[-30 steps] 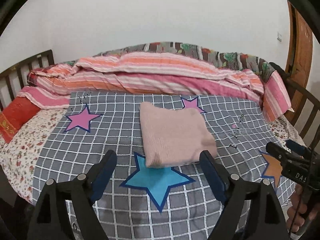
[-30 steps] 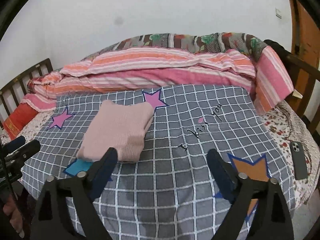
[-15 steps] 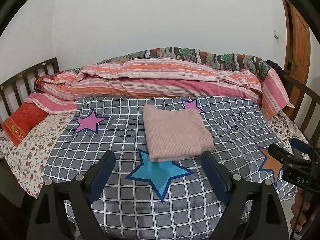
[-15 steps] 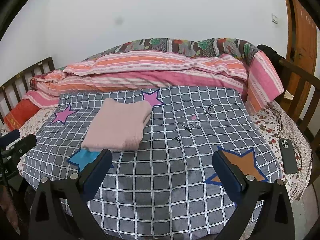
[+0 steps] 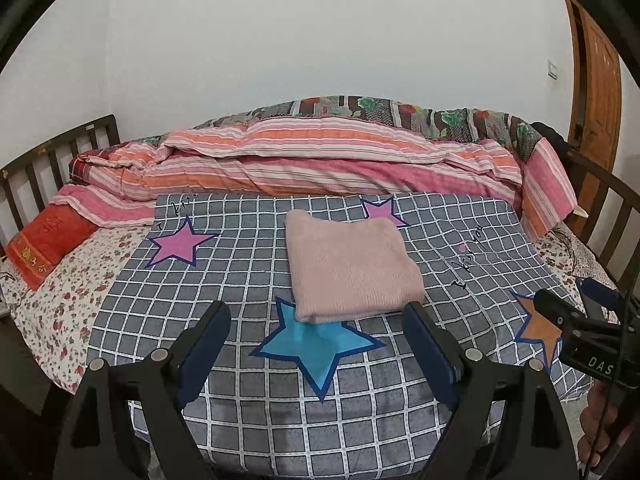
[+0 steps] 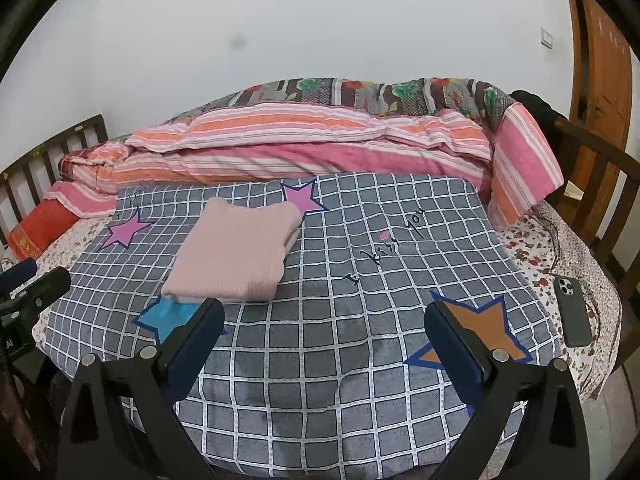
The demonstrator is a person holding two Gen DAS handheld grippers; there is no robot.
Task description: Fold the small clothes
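A pink knitted garment (image 5: 348, 264) lies folded into a neat rectangle on the grey checked blanket (image 5: 248, 280) with coloured stars. It also shows in the right wrist view (image 6: 236, 256), left of centre. My left gripper (image 5: 316, 316) is open and empty, held back over the blanket's near edge, short of the garment. My right gripper (image 6: 324, 312) is open and empty, to the right of the garment and apart from it. The right gripper's body shows at the right edge of the left wrist view (image 5: 580, 320).
A rolled pink and orange striped quilt (image 5: 320, 164) lies along the back of the bed. A red pillow (image 5: 48, 244) sits at the left. A dark phone (image 6: 572, 310) lies on the floral sheet at the right. Wooden bed rails (image 6: 592, 172) stand at both sides.
Both grippers have drawn back from the bed and away from the folded garment, so more of the blanket shows. The garment has not moved. Both stay open.
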